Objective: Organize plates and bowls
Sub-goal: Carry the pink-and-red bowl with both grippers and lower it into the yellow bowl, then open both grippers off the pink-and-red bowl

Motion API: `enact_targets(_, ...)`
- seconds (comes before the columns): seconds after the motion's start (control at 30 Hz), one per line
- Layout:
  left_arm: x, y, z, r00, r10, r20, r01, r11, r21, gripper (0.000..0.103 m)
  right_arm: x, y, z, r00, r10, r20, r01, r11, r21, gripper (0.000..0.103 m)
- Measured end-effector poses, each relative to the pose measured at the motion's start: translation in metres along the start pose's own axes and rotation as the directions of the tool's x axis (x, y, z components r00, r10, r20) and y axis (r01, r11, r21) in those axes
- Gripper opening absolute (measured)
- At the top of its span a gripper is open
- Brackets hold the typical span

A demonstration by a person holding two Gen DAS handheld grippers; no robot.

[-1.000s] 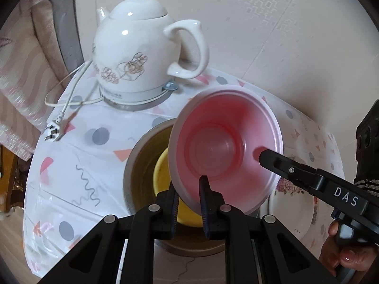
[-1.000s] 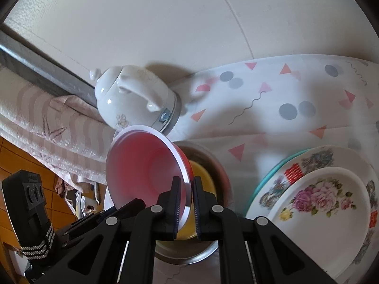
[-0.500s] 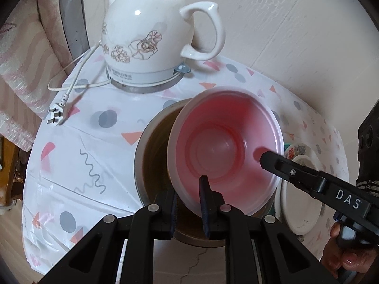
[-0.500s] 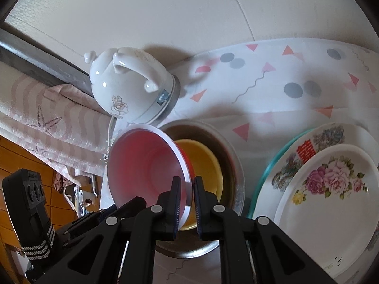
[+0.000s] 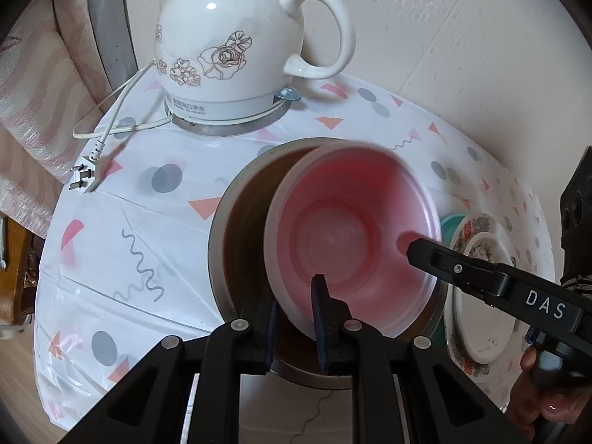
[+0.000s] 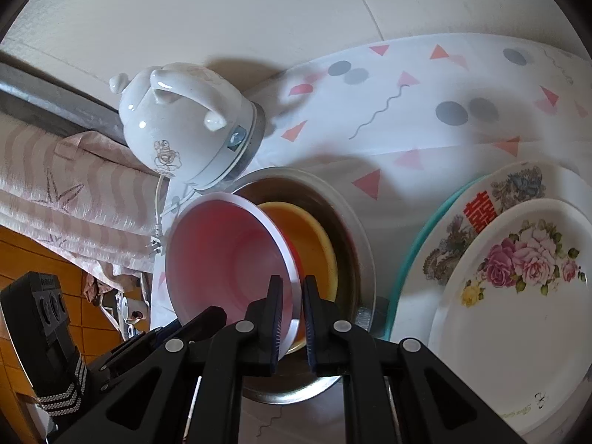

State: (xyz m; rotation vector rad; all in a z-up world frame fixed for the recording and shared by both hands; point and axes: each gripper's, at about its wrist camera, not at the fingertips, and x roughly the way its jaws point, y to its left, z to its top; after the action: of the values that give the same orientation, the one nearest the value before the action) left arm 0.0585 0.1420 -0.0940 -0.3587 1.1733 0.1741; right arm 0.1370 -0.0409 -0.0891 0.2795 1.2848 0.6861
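Observation:
A pink bowl (image 5: 355,236) (image 6: 225,259) hangs tilted over a steel bowl (image 5: 236,229) (image 6: 347,214), gripped from two sides. My left gripper (image 5: 294,310) is shut on its near rim. My right gripper (image 6: 293,307) is shut on the opposite rim and shows in the left wrist view as a black finger (image 5: 455,266) entering from the right. A yellow bowl (image 6: 314,244) sits inside the steel bowl, hidden in the left wrist view by the pink one. To the right lies a stack of plates: a rose-patterned plate (image 6: 518,296) (image 5: 481,318) on a larger floral plate (image 6: 492,199) above a teal rim (image 6: 410,251).
A white ceramic electric kettle (image 5: 236,48) (image 6: 185,125) stands at the back of the small patterned table (image 5: 122,222), its cord and plug (image 5: 83,179) trailing left. A striped pink cushion (image 6: 55,192) and a wall border the table. A hand (image 5: 540,399) holds the right gripper.
Both grippers have brought the pink bowl lower and closer over the steel bowl. In the left wrist view it now covers the yellow bowl. Both grips are unchanged.

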Motion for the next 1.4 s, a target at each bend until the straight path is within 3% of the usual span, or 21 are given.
enact_targets(0.83,0.003,-0.002,0.004,0.999,0.038,0.017,-0.039,0.999,0.015,0.024,0.005,0.004,0.007,0.998,-0.060,-0.006,0.060,0.997,-0.041,0.012)
enact_targets(0.9,0.000,-0.002,0.005,0.999,0.040,0.029,-0.041,0.999,0.015,0.030,0.003,0.005,0.008,0.999,-0.053,-0.002,0.053,0.998,-0.039,0.013)
enact_targets(0.97,-0.005,-0.002,0.005,0.998,0.044,0.047,-0.045,0.999,0.015,0.048,-0.001,0.006,0.008,0.998,-0.061,0.011,0.061,0.997,-0.044,0.014)
enact_targets(1.03,-0.010,-0.002,0.005,0.997,0.047,0.067,-0.048,0.999,0.016,0.051,-0.005,0.008,0.008,0.998,-0.066,0.024,0.067,0.996,-0.051,0.022)
enact_targets(1.4,-0.019,0.005,0.005,0.995,0.055,0.077,-0.054,0.998,-0.009,0.063,-0.030,0.003,0.005,0.994,-0.069,0.087,0.070,0.998,-0.007,0.022)
